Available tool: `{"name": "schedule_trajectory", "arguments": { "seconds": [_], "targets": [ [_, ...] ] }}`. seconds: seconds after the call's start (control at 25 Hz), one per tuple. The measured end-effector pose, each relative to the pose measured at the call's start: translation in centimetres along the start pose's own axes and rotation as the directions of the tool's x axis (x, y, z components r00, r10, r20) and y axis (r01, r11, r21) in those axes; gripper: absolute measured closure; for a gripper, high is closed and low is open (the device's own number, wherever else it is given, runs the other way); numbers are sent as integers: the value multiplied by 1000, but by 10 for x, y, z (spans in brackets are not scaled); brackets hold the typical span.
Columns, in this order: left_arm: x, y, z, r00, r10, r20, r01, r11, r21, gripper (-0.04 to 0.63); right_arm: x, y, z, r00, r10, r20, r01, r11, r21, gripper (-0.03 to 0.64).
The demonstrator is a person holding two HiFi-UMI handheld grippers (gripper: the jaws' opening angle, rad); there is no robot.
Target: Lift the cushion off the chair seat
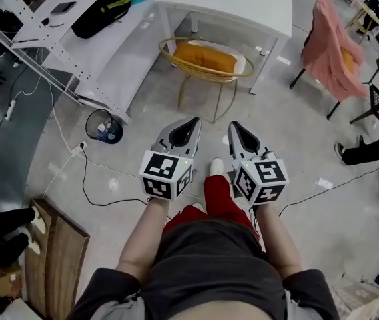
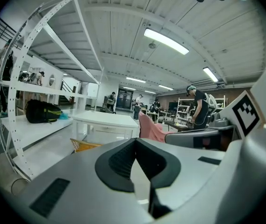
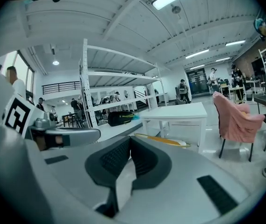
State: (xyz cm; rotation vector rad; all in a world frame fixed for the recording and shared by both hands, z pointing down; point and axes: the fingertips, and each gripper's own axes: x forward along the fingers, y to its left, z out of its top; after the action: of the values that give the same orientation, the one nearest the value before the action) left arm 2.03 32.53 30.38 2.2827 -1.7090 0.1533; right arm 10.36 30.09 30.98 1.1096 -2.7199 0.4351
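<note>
So, the person stands on the grey floor (image 1: 309, 199) with a gripper in each hand, both held out in front and pointing toward the chair (image 1: 206, 77). The left gripper (image 1: 195, 121) has its jaws pressed together with nothing between them, and its own view shows the dark pads meeting at the tip. The right gripper (image 1: 232, 125) looks the same: jaws closed tip to tip, empty. The two sit side by side, near each other but not touching.

The cushion (image 1: 204, 57) (orange, kind of plump) lies on the seat of the gold wire chair, which stands right up against the white table (image 1: 242, 2). Both grippers are well apart from it, with bare floor between.

Off to the right there's another chair with a pink cloth (image 1: 332, 45) draped over it. On the left, a black bag (image 1: 101, 12) lies on a white shelf rack (image 1: 112, 59). A small round bin (image 1: 104, 127) stands on the floor just beside the rack's end. A wooden board (image 1: 59, 252) lies at the lower left.
</note>
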Motion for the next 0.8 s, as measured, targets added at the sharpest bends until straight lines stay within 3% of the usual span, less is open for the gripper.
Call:
{"name": "schedule_trajectory", "arguments": {
  "seconds": [0.8],
  "targets": [
    [170,93,40,993,110,-46,-111,994,-20,583,151,-120,51,995,67,-77,-67,998,-2,598]
  ]
}}
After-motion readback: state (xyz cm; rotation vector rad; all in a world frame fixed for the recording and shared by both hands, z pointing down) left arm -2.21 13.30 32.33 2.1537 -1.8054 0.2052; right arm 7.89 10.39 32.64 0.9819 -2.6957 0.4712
